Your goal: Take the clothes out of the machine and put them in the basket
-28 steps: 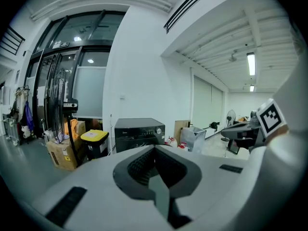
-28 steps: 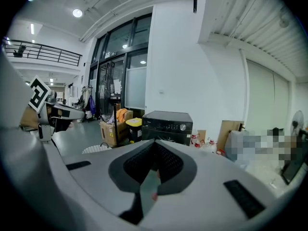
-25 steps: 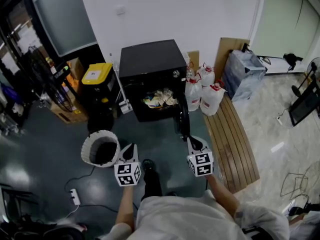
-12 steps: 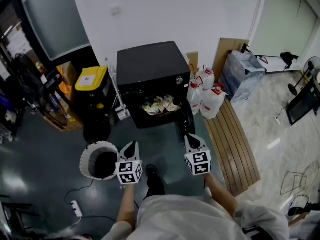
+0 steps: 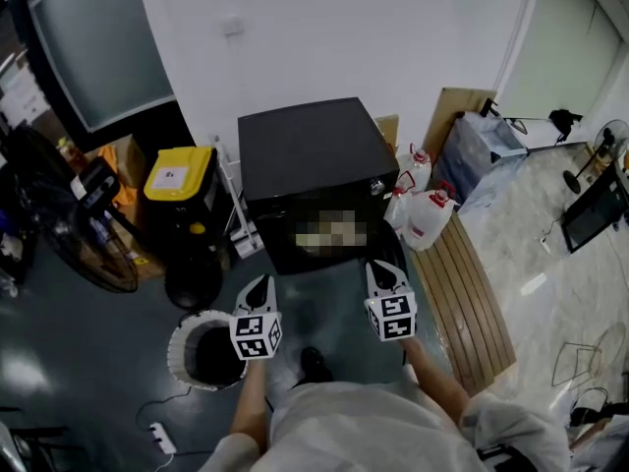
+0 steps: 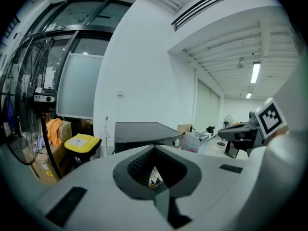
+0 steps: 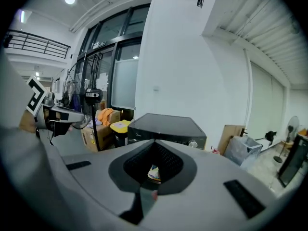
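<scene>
Both tools are clenched and empty: the left tool (image 6: pixel 162 196) and the right tool (image 7: pixel 144 192) each show their jaws met at the tips with nothing held. In the head view the left tool (image 5: pixel 258 291) and the right tool (image 5: pixel 383 275) are held side by side, apart, pointing at the front of the black machine (image 5: pixel 310 150).

Only the gripper views show the clothes. They appear through the window between the jaws as a pale, many-coloured heap (image 6: pixel 154 176) (image 7: pixel 153 172) inside the machine's open front. In the head view a mosaic patch covers that spot.

Only the head view shows the basket (image 5: pixel 182 340). It is white with a dark inside and stands on the floor in front of the machine and to its left, just beside the left tool.

The count is two tools, one machine, one basket and one yellow-lidded bin (image 5: pixel 179 175) left of the machine. At least two clear jugs (image 5: pixel 432 219) stand at the machine's right side.
</scene>
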### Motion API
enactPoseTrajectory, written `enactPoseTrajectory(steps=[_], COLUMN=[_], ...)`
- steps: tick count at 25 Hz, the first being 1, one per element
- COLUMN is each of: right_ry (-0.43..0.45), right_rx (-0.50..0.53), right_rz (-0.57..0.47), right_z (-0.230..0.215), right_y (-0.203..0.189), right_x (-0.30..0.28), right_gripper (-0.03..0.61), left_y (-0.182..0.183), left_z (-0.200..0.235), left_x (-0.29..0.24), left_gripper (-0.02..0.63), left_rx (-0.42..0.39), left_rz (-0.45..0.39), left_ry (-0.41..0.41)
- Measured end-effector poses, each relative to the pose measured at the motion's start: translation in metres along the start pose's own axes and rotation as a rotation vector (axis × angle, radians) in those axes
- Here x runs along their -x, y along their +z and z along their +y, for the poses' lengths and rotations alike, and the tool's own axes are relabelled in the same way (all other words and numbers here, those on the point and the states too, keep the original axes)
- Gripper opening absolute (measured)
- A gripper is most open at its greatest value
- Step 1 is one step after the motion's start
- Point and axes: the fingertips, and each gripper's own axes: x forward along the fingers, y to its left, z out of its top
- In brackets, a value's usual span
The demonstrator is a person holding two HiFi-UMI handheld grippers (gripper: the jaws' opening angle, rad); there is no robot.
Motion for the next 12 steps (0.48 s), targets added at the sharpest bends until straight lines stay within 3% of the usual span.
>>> enactPoseTrajectory(steps=[6, 12], right_ry=[-0.013, -0.005], right_rx=[0.002, 0.021], right_rz=[-0.001, 0.061], right_z=[0.014, 0.013], right_y=[0.027, 0.013], right_x=[-0.059, -0.094], right_gripper=[0.021, 0.021], left_y=[0.013, 0.009], left_z=[0.042, 0.06], left_x=[-0.047, -0.077], left_gripper=[0.018, 0.018], left_rx=[-0.006, 0.0], left_rz=[0.013, 0.048], left_ry=[-0.027, -0.041])
